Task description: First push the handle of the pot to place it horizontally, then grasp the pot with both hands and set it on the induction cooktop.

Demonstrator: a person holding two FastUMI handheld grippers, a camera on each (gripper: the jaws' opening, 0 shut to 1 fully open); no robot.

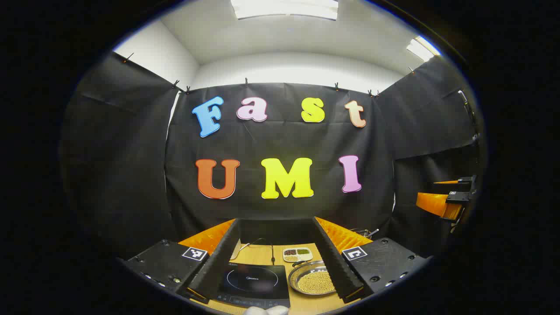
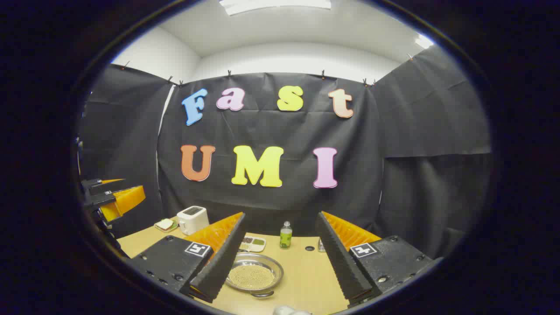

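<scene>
The pot (image 1: pixel 313 280) is a shallow metal pan holding small yellowish beans, standing on the wooden table just right of the black induction cooktop (image 1: pixel 256 282). My left gripper (image 1: pixel 276 223) is open and held above the table, with the cooktop between its fingers and its right finger covering the pot's right edge. In the right gripper view the pot (image 2: pixel 253 273) lies low between the fingers, its dark handle (image 2: pixel 262 294) at the near rim. My right gripper (image 2: pixel 281 215) is open and holds nothing. Each gripper also appears at the other view's edge, the right gripper (image 1: pixel 450 201) and the left gripper (image 2: pixel 111 197).
A white toaster (image 2: pixel 192 219), a small plate with food (image 2: pixel 166 225), a green bottle (image 2: pixel 285 235) and a divided dish (image 2: pixel 253 243) stand at the back of the table (image 2: pixel 306 271). The cooktop's cable (image 1: pixel 262 245) runs behind it.
</scene>
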